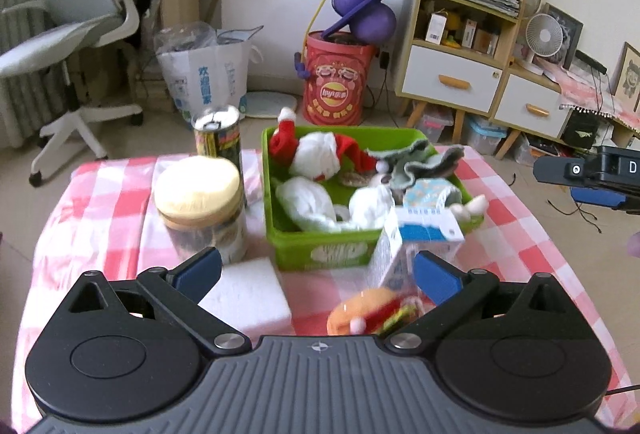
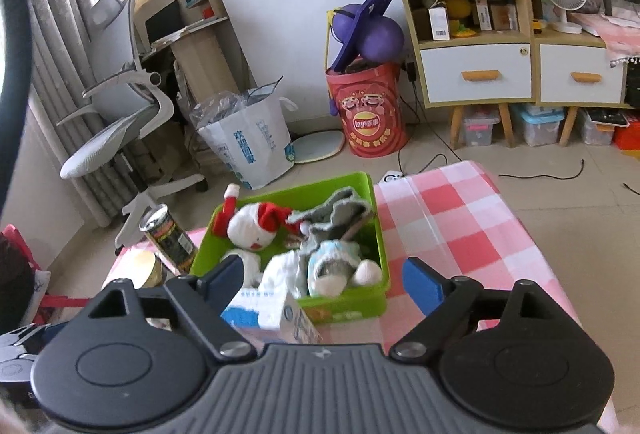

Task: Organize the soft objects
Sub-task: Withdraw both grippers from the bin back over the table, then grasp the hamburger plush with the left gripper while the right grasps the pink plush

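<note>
Several soft toys already sit in the green bin (image 1: 320, 254): a Santa plush (image 1: 312, 153), a grey bunny (image 1: 416, 165) and white bundles. One burger plush (image 1: 372, 314) is left on the checked tablecloth (image 1: 100, 201), just in front of the bin beside a milk carton (image 1: 416, 242) and white foam block (image 1: 248, 294). Left gripper (image 1: 316, 274) is wide open, holding nothing, hovering over the burger. Right gripper (image 2: 324, 278) is open and empty too. Jar (image 1: 200, 201) and can (image 1: 218, 133) aren't soft and likely stay put. I'd say it's mostly done.
</note>
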Demonstrator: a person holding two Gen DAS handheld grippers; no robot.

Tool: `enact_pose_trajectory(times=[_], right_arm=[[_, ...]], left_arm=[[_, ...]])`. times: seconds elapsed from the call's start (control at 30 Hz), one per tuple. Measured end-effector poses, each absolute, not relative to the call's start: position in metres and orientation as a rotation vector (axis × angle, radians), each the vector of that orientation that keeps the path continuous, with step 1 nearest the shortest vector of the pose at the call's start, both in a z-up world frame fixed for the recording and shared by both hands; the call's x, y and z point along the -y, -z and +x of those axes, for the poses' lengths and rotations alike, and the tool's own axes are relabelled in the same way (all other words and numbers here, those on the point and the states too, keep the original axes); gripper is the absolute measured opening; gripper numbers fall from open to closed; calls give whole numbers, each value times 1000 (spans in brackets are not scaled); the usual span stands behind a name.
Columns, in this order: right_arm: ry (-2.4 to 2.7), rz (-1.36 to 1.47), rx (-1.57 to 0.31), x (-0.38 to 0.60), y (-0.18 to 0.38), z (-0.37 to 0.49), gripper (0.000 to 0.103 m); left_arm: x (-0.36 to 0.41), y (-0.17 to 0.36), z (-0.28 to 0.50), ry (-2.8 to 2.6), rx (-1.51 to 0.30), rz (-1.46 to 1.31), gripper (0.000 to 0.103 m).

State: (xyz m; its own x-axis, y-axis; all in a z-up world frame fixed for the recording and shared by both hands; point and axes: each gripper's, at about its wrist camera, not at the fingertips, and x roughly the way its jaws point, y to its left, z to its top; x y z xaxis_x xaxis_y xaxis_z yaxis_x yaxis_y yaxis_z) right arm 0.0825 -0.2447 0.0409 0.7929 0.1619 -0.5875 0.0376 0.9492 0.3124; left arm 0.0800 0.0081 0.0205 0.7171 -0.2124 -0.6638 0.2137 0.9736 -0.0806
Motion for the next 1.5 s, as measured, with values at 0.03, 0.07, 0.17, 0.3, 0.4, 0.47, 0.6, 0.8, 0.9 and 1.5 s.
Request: enact_pose_trajectory(times=[0.03,0.07,0.17,0.3,0.4,0.47,0.6,0.8,0.9,1.5], right_arm=[[-66,319,-658,245,-39,79,65],[-65,321,-662,244,-37,76,65],[-62,326,-676,243,-29,68,67],[-52,334,-708,239,-12,59,69],[-42,324,-732,236,0,57,69],[-27,311,-749,235,7,56,69],[6,323,-809,234,21,57,69],[48,358,-888,233,38,60,69],[61,392,-920,232,47,61,69],[114,580,-998,230,73,73,69]], left_arm=[[-9,-19,77,234,-737,-5,98],[-10,-17,74,232,-741,-11,98],[-14,-10,65,219,-750,-32,98],[-17,5,55,202,-770,-55,98],[-21,17,52,176,-776,-80,98],[-21,25,48,152,-777,-88,98],[-19,38,50,123,-812,-112,98],[-19,45,52,111,-820,-228,98],[-19,49,54,78,-827,-300,98],[4,72,69,19,-894,-554,81]])
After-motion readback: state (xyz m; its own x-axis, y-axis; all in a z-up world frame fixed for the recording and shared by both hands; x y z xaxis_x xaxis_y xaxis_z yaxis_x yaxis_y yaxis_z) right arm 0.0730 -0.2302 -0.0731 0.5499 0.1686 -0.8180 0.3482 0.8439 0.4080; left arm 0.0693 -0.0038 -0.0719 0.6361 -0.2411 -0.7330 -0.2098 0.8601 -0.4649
